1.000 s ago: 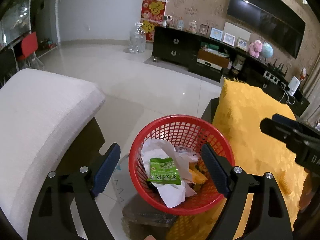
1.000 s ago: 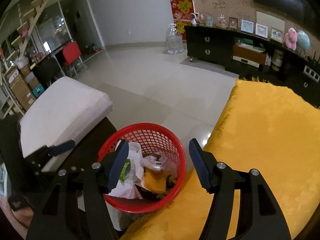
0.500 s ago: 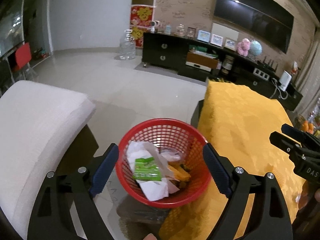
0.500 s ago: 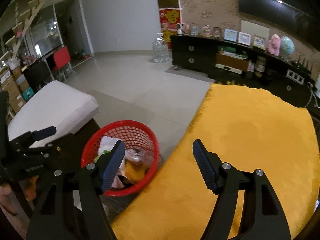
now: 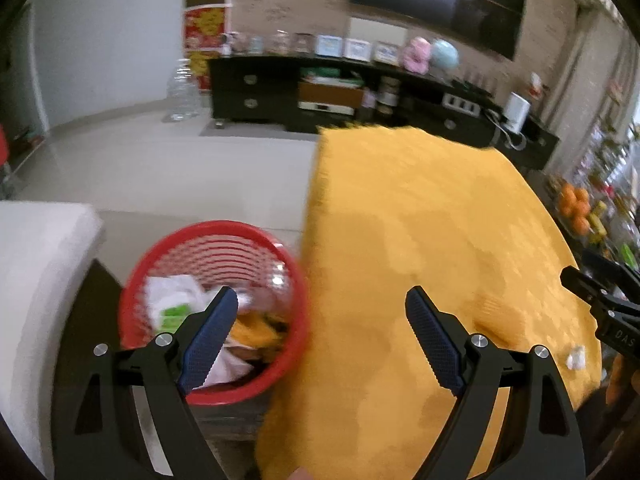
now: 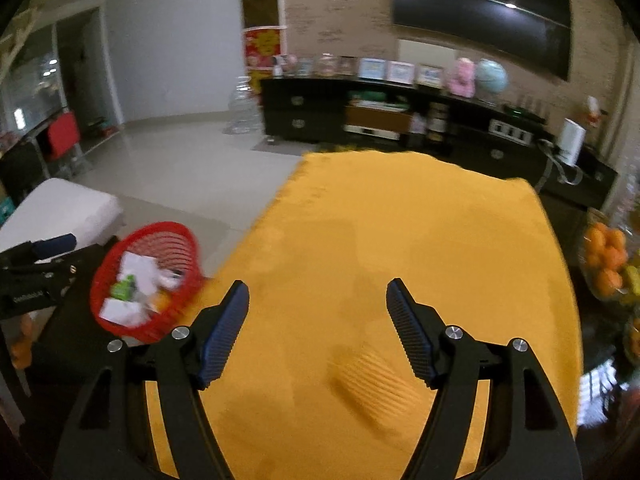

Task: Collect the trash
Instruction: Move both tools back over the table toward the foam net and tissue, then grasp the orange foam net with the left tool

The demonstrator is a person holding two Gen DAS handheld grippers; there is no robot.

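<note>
Both fisheye views are dim and washed, with bent lines and black vignetting at the corners. Motion blur smears the red basket (image 5: pixel 216 312) and the cabinet (image 6: pixel 400 120). A ceiling light glares off the dark screen (image 6: pixel 480 20).

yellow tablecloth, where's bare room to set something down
The yellow tablecloth is bare from its far edge to the right gripper. A yellow ridged piece and white scrap sit near. The red basket is crowded.
</note>
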